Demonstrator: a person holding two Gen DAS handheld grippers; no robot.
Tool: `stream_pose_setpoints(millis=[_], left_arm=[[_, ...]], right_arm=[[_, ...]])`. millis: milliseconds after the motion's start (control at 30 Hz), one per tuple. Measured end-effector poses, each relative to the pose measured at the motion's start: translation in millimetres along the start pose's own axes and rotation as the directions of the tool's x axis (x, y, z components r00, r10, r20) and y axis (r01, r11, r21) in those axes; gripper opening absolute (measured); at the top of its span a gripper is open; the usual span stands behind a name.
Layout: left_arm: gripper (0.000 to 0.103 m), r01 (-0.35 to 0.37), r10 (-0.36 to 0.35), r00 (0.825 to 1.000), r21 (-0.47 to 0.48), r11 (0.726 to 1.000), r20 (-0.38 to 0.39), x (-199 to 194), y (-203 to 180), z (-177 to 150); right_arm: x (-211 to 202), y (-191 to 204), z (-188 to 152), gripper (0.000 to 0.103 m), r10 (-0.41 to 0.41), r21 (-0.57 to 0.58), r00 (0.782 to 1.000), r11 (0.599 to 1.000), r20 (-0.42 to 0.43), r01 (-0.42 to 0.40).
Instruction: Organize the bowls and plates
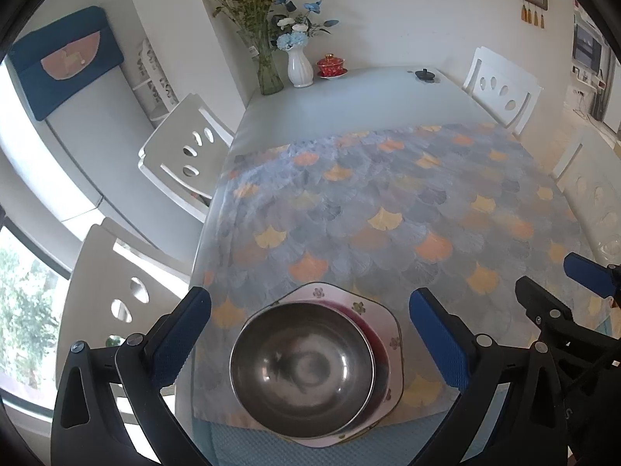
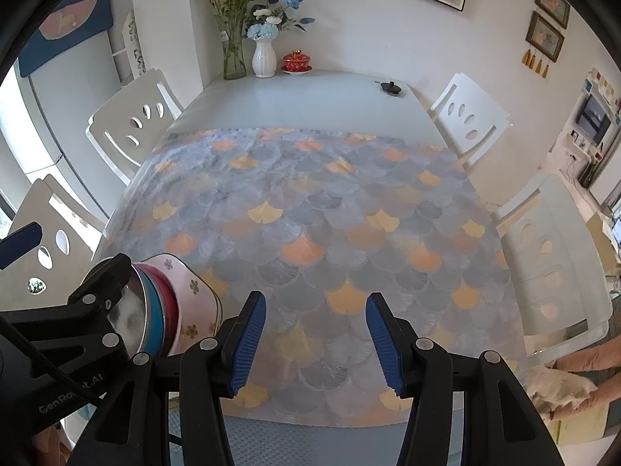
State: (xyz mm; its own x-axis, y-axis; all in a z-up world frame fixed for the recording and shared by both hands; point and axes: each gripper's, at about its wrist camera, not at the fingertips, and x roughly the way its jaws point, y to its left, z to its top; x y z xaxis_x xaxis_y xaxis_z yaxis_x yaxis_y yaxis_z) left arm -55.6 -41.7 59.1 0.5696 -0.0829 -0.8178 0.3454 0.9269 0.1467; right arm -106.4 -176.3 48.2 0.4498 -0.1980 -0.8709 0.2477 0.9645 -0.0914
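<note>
1. Both sets of jaws are released: the left gripper (image 1: 310, 334) stands spread on either side of the stacked dishes without its blue pads touching them, and the right gripper (image 2: 316, 343) hangs half spread over bare cloth, holding nothing.
2. Near the desk's front edge sits the stack: a shiny round steel bowl (image 1: 302, 369) on top, a teal bowl (image 2: 153, 316) and a red bowl (image 2: 170, 308) under it, all on a pale pink plate with small flower prints (image 1: 382, 312).
3. Beneath lies a blue-grey tablecloth with orange and yellow fan-leaf pattern (image 1: 388, 209), which covers the near part of the pale glossy desk (image 1: 368, 93); the cloth beyond the stack is bare.
4. White cut-out chairs (image 1: 182, 151) flank both long sides, close to the edges.
5. At the far end, by the white wall, stand a green glass vase of foliage (image 1: 269, 70), a white ribbed vase of blue flowers (image 1: 299, 66), a red lidded cup on a saucer (image 1: 331, 65) and a small dark lid (image 1: 425, 74).
</note>
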Motion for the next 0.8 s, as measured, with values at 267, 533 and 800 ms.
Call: stream_pose_setpoints(millis=[267,533,800], left_arm=[[0.102,-0.034,0.033,0.999,-0.030,0.999,-0.020,1,-8,3],[0.102,-0.053,0.050,0.997,-0.041,0.998,-0.059,-2,-43,3],[0.102,-0.059,0.056,0.996,-0.040,0.997,-0.071,-9,-80,4]], right_arm=[[10,-6,7,0.051,0.057,-0.016,0.998,0.998,-0.021,-0.057],[13,-38,4,0.052,0.077,-0.040,0.996,0.996,-0.040,-0.078],[11,-78,4,0.051,0.070,-0.033,0.997,0.997,-0.038,-0.072]])
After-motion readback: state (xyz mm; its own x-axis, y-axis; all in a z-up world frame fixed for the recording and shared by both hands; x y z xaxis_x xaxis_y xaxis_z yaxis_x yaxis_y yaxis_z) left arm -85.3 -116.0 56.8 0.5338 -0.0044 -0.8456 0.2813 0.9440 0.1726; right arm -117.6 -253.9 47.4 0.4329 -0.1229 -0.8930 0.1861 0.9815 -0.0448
